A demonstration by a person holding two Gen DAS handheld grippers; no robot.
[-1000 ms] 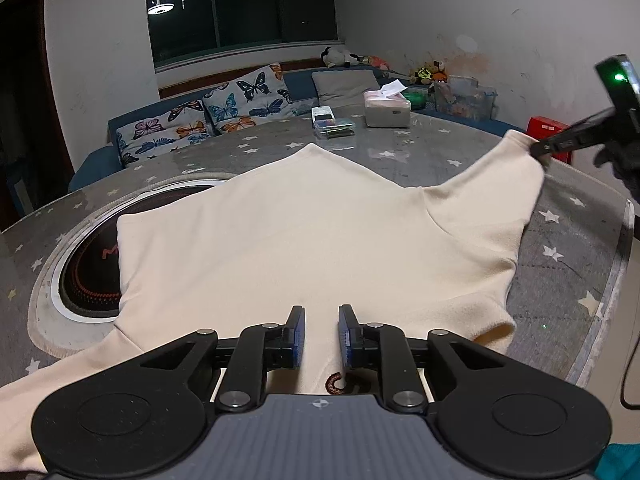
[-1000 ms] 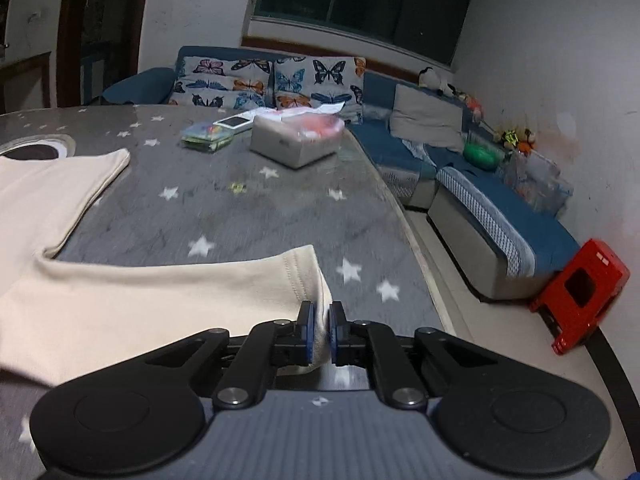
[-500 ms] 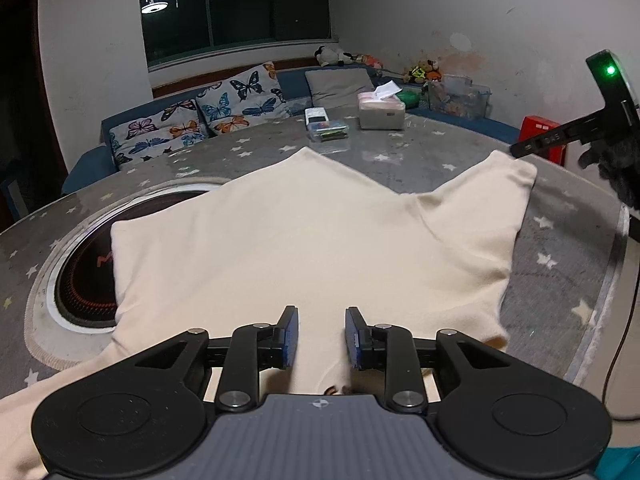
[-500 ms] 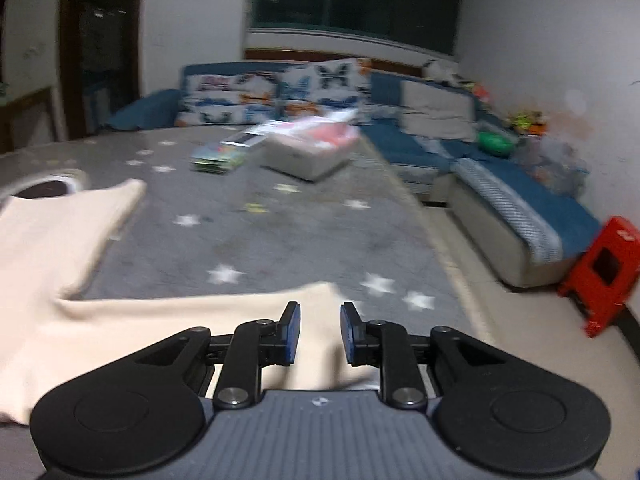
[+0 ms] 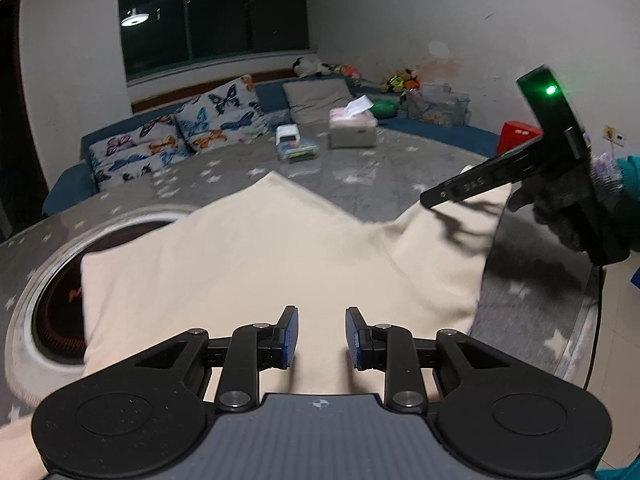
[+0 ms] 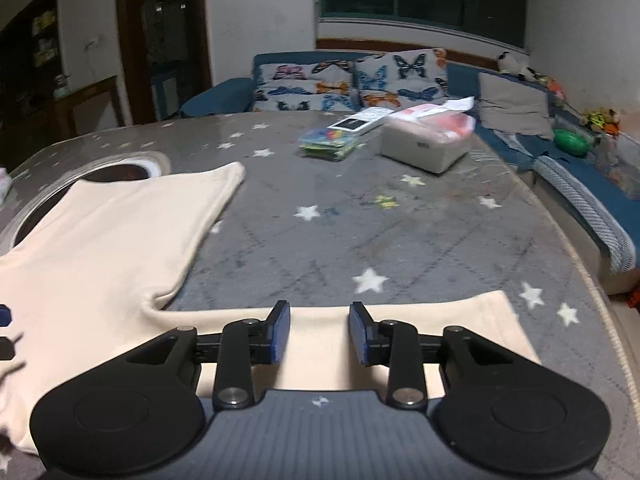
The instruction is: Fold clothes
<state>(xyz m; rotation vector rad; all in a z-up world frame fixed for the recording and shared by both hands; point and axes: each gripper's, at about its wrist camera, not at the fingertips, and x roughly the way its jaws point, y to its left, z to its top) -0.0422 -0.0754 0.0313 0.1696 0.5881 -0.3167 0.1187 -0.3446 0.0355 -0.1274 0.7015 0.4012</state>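
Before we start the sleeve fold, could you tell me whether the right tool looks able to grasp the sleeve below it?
Probably yes. The right tool is open and hangs right over the sleeve, which lies flat on the table with nothing on it or between them. The tissue box sits far off.

**Both grippers open, holding nothing**

We see the left gripper [image 5: 321, 336] with its blue-padded fingers [image 5: 289, 336] spread apart and nothing between them. The right gripper [image 6: 319, 333] is likewise parted and empty. From the left wrist view, the right gripper [image 5: 516, 172] angles downward, held by a dark-gloved hand [image 5: 568, 216], with what seems to be a teal sleeve [image 5: 628, 184] behind it.
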